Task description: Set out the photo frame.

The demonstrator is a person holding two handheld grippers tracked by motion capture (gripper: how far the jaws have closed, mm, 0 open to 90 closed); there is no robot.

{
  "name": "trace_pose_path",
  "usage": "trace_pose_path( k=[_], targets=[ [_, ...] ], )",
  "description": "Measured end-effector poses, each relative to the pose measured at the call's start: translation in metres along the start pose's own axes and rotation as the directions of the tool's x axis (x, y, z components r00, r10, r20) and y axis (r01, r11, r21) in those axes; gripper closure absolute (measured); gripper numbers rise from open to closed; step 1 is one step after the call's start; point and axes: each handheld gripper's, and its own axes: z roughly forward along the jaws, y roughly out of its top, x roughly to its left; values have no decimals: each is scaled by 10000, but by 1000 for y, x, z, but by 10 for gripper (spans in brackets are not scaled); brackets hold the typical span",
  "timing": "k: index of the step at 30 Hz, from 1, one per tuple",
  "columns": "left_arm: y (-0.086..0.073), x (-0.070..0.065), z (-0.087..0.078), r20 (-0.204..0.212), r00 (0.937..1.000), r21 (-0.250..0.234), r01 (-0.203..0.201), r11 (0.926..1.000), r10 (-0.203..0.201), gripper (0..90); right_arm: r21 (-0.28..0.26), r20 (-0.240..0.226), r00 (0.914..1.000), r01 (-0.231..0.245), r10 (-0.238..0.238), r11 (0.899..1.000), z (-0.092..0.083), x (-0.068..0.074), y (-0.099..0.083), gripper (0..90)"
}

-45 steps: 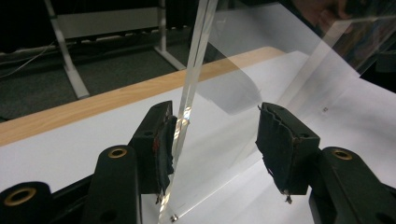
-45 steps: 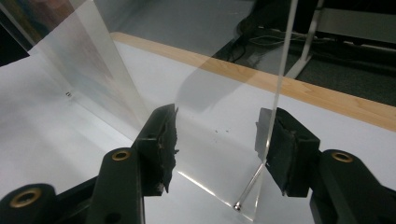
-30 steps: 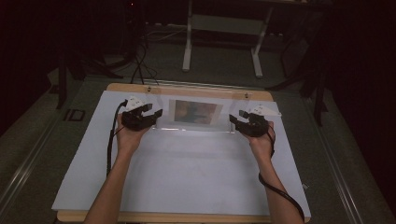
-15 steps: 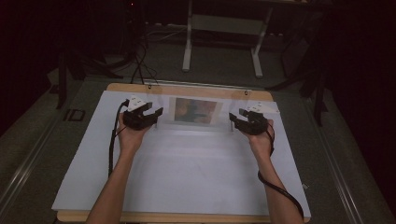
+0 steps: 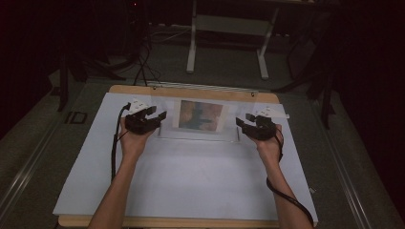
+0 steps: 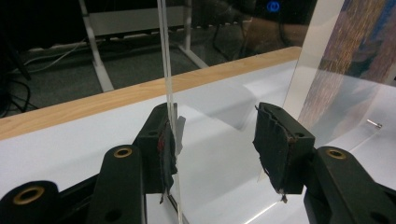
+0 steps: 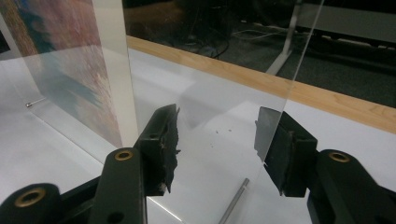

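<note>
Both claws, the left claw (image 5: 160, 116) and the right claw (image 5: 240, 123), stand wide at opposite ends of the clear acrylic photo frame (image 5: 200, 117) upright on the table (image 5: 191, 181), the left having just been closing with 1 pane edge against 1 pad.

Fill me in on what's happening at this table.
A person holds a gripper in each hand at the two ends of a clear acrylic picture frame with a printed picture in it, on the white table. The left gripper has just been closing, one pad against the panel edge. The right gripper straddles its panel edge without clamping.
</note>
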Motion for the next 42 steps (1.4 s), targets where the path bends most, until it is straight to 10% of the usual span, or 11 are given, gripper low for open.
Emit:
trace_pose_path(
  k=[42],
  targets=[
    [-9,-15,-37,35,9985,710,541,9960,-545,491,548,-522,9977,-398,426,9977,-28,22,-8,503]
  ],
)
